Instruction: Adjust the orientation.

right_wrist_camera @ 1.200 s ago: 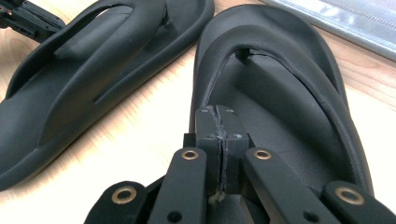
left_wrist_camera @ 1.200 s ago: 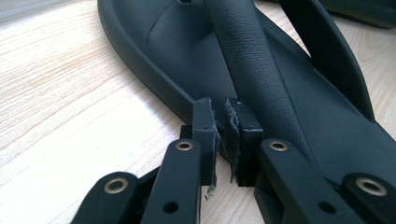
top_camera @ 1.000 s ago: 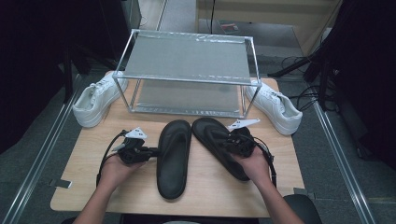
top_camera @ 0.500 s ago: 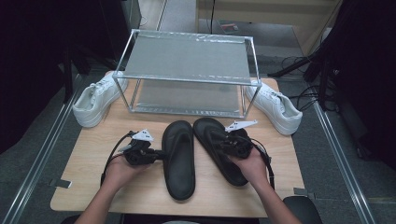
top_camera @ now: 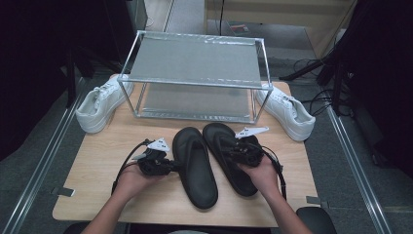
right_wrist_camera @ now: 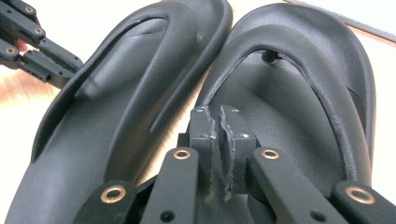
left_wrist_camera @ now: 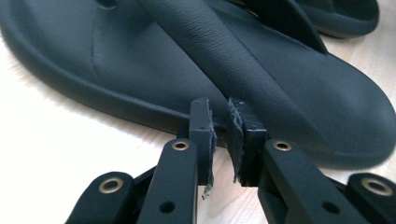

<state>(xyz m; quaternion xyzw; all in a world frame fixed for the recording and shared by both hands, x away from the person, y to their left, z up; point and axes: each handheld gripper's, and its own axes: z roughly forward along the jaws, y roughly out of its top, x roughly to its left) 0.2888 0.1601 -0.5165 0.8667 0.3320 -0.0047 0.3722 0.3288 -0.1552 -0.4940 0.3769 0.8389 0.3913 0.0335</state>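
**Black sandals side by side on the counter**

The left sandal [top_camera: 196,165] and right sandal [top_camera: 230,157] lie mid-counter [top_camera: 97,165], near the wire rack [top_camera: 195,73]. The left tool [left_wrist_camera: 220,135], slightly parted, has been opening against the left sandal's edge, nothing between its jaws. The right tool [right_wrist_camera: 219,122], nearly closed, has been opening over the right sandal's strap.

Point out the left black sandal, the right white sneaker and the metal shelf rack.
left black sandal [top_camera: 197,168], high view, on its footbed.
right white sneaker [top_camera: 287,111], high view, on its upper.
metal shelf rack [top_camera: 195,59], high view, on its top shelf.
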